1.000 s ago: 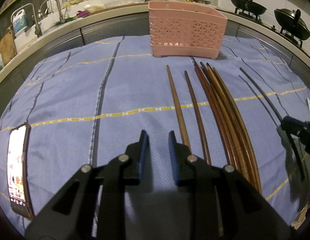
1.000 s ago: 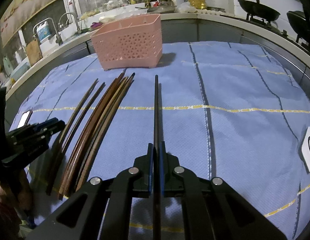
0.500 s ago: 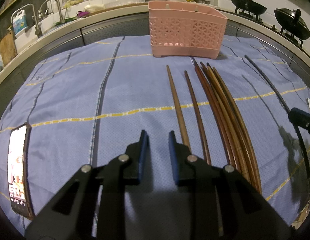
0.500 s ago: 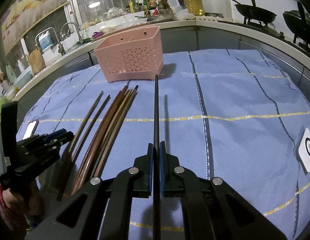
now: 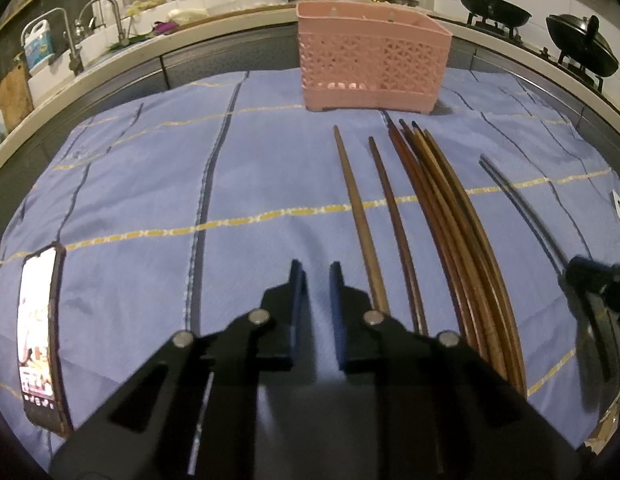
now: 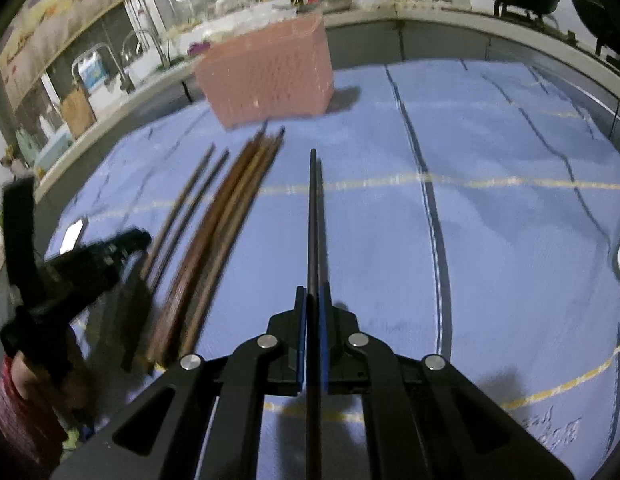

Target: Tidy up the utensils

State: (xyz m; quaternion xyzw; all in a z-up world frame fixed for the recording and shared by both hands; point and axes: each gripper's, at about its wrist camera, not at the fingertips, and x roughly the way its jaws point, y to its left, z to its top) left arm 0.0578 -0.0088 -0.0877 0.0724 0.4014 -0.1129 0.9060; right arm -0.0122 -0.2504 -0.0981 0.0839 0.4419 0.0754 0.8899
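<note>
Right gripper [image 6: 313, 312], jaws clamped on a black chopstick [image 6: 312, 216] whose long axis runs toward 12 o'clock, tip aimed at the pink basket [image 6: 270, 68]. Left gripper [image 5: 314, 280], jaws closing with only the blue cloth [image 5: 150, 200] between them. Brown chopsticks [image 5: 442, 216] lie parallel at 1 o'clock, tips toward the basket at the cloth's far edge.

Kitchen: woks [image 5: 492, 8], sink taps [image 5: 106, 12].
</note>
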